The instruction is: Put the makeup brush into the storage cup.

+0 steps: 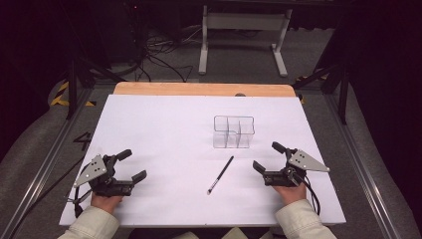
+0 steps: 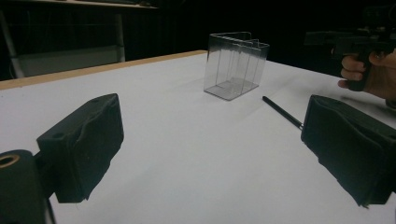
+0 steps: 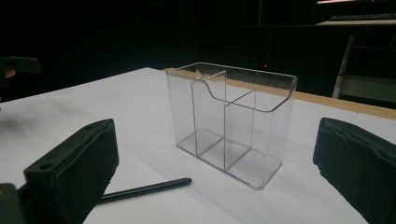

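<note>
High view from my remote station: the white table (image 1: 164, 124) carries a clear organizer (image 1: 234, 132) standing upright right of centre. My left gripper (image 1: 132, 165) and right gripper (image 1: 265, 157) rest near the front edge, jaws spread wide, gripping nothing. Between them lies a slim black stick (image 1: 220, 174), possibly a brush, just before the organizer.

A white sheet (image 1: 164, 149) covers a wooden table (image 1: 199, 89), where a clear divided organizer (image 1: 234, 132) stands upright near a black pen (image 1: 220, 174); cables (image 1: 159, 59) trail across the floor beyond.
</note>
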The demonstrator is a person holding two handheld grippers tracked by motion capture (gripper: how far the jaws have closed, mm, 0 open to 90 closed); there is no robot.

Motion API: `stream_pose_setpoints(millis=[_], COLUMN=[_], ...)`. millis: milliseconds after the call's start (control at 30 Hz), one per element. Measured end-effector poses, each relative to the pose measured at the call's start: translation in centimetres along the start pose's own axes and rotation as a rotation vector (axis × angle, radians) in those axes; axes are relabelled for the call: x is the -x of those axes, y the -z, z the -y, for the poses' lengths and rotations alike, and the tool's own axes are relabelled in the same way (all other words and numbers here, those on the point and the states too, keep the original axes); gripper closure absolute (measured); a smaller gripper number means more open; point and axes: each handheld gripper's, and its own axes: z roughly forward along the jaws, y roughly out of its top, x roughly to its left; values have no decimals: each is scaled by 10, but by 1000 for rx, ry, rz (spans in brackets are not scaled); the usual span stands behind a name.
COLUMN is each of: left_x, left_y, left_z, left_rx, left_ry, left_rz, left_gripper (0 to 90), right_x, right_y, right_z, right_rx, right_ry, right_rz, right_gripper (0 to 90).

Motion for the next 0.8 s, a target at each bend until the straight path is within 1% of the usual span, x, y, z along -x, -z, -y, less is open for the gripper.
stream_pose_setpoints(millis=[100,133,167,233,333,433,467,567,633,700,800], left_x=[-1,-1,-1,-1,-1,-1,-1,-1,-1,-1,-1], left_y=[1,1,1,2,2,1,1,1,1,1,1], left_z=[0,0,0,0,0,0,0,-1,-1,-1,-1], left_rx=[-3,-2,-2,0,-10,-13,-16,-22,-22,-22,-21], left_ry=[22,27,27,24,32,23,28,28,21,13,15], left_rz=[-3,-11,-11,-31,-33,-38,-36,-32,-33,-30,-32], left_gripper=[59,54,47,44,44,45,38,37,36,36,35], right_x=[1,1,1,1,2,3,3,5,6,6,7], right_y=[1,1,1,1,2,2,2,2,1,1,0], right_z=[-4,-5,-5,-6,-8,-12,-15,-23,-29,-34,-38], right_rx=[4,4,4,3,2,-2,-3,12,4,12,2], right_ry=[0,3,3,2,3,4,8,11,9,16,18], right_rz=[-4,-6,-6,-7,-13,-14,-18,-27,-31,-34,-37], right_gripper=[8,8,8,8,8,8,8,9,9,11,11])
